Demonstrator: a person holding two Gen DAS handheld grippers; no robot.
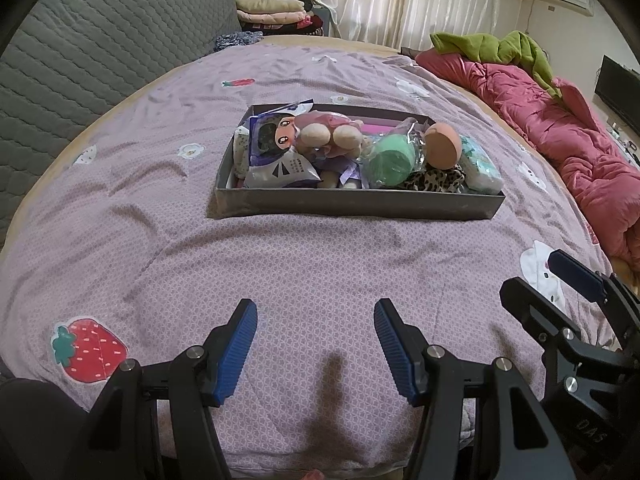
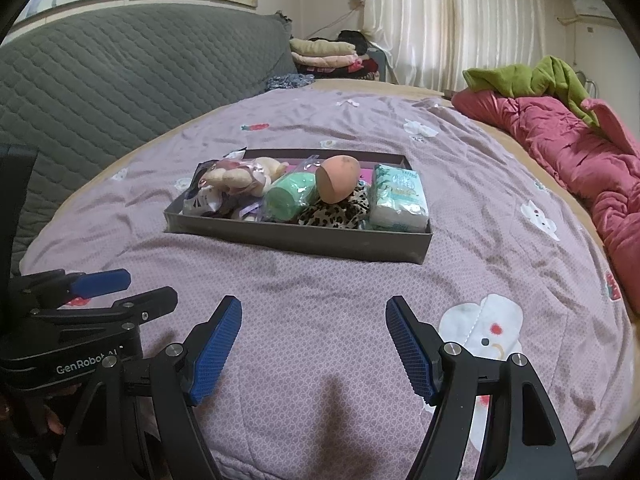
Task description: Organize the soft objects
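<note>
Purple bedsheet, grey headboard, white curtains.

"GenRobot.AI" stands in white letters on the black body of the left gripper, at the lower left of the right wrist view. In the left wrist view, faint raised letters reading "DAS" sit on the black body of the right gripper. Print on the tissue pack in the gray box is too small to read.
</note>
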